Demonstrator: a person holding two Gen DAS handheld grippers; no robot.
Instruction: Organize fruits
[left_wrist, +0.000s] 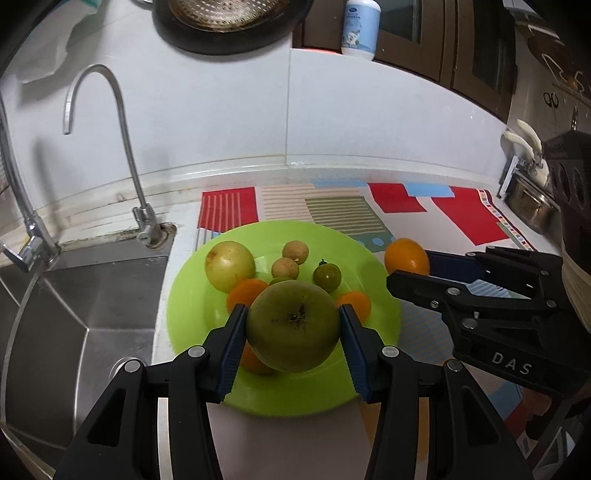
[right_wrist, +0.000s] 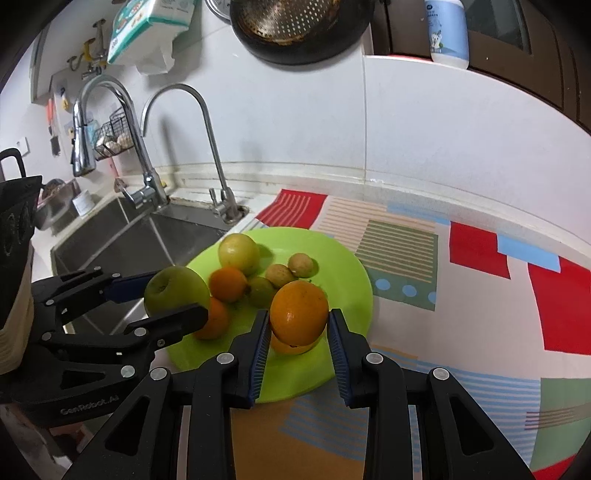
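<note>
My left gripper (left_wrist: 293, 332) is shut on a green apple (left_wrist: 293, 326) and holds it above the near part of a lime-green plate (left_wrist: 192, 310). My right gripper (right_wrist: 297, 334) is shut on an orange (right_wrist: 299, 312) above the plate's (right_wrist: 343, 258) near right part; it also shows in the left wrist view (left_wrist: 406, 256). On the plate lie a yellow-green apple (left_wrist: 229, 265), several oranges (left_wrist: 245, 291), two small brown fruits (left_wrist: 295, 252) and a small green tomato (left_wrist: 327, 276). The left gripper with its apple (right_wrist: 175, 291) shows at the left of the right wrist view.
A steel sink (left_wrist: 74, 314) with two taps (left_wrist: 125, 147) lies left of the plate. A patterned mat (right_wrist: 461, 277) covers the counter under and right of the plate. A steel container (left_wrist: 528, 206) stands at the far right. A dark pan (right_wrist: 295, 26) hangs on the wall.
</note>
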